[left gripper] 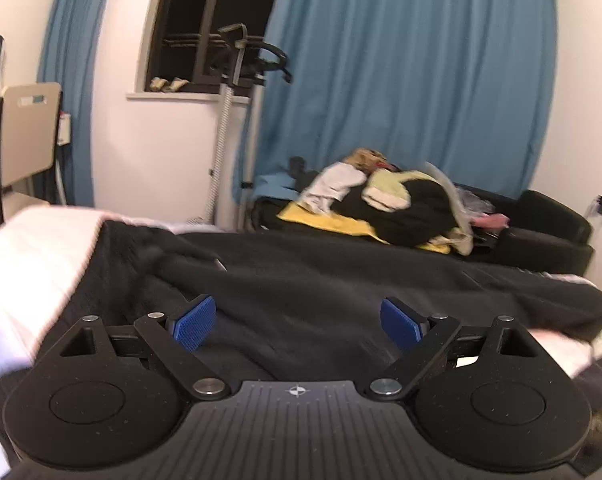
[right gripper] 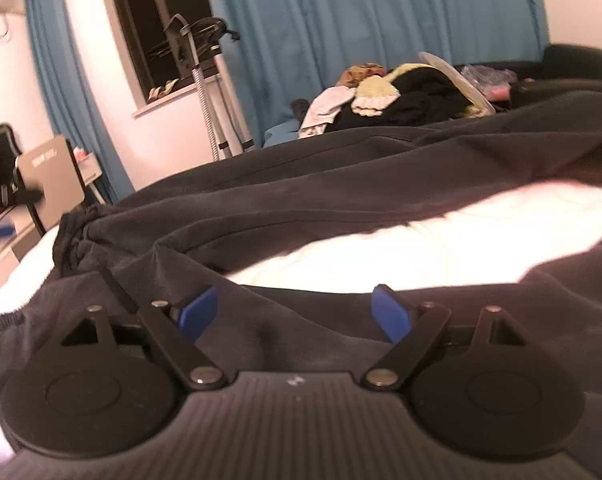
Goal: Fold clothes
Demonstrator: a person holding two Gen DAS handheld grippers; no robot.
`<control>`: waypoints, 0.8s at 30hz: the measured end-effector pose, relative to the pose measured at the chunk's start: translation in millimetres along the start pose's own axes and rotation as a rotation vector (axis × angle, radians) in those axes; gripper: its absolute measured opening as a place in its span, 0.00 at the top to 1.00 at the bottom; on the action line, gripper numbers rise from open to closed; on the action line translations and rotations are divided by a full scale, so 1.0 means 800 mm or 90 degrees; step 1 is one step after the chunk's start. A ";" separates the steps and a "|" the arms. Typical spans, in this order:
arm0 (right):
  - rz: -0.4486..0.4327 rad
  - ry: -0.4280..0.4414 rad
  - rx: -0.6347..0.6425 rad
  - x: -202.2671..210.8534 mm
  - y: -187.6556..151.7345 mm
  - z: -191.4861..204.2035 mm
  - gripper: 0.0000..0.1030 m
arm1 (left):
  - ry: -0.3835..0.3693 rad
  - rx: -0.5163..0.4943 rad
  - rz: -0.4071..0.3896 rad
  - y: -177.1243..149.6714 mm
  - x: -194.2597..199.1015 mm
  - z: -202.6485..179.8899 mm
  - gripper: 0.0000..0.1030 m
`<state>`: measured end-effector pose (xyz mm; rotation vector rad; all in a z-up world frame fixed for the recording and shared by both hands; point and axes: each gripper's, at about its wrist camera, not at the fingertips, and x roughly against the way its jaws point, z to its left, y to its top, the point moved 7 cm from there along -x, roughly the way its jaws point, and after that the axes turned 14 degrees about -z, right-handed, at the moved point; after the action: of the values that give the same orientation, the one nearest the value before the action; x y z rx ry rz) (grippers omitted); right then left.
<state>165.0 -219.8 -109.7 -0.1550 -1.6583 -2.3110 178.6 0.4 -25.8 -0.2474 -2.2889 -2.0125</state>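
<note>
Two grippers, one garment, one bed.

Item: dark trousers (right gripper: 341, 184), charcoal fleece, spread on a white bed cover (right gripper: 441, 236). In the right wrist view the gathered waistband sits at the left, and the legs run away to the right and far side, so the long axis lies roughly crosswise to both grippers. A strip of white cover shows between two dark spans of cloth, which suggests the legs lie apart or one part is already turned over; which one cannot be told.

Item: left gripper (left gripper: 299, 322). Jaws spread wide, nothing between the blue pads (left gripper: 195, 322); it hovers just above the dark cloth (left gripper: 321, 280), not touching as far as the blurred frame shows.

Item: right gripper (right gripper: 295, 314). Jaws wide apart, empty, low over the nearer span of cloth close to the waistband end, with the fabric directly beneath and ahead of the fingertips.

Judgement: the right gripper appears nearer to a graspable edge; the left looks to face the flat middle of the garment and would need a hem or fold line.

Surroundings: black sofa (left gripper: 541, 216) beyond the bed, loaded with a pile of mixed clothes (left gripper: 389, 200); blue curtains (left gripper: 401, 80); dark window (left gripper: 205, 20); garment steamer stand (left gripper: 233, 80); chair (left gripper: 27, 132) at far left. Nothing stands between either gripper and the trousers.
</note>
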 end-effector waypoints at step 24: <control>-0.095 -0.222 -0.499 -0.054 0.102 -0.281 0.17 | -0.029 0.120 0.073 -0.081 0.017 0.015 0.12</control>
<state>248.6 -447.4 -120.8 -0.6407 -0.7946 -3.0624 154.2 5.5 -88.5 -0.4033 -2.4118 -1.7411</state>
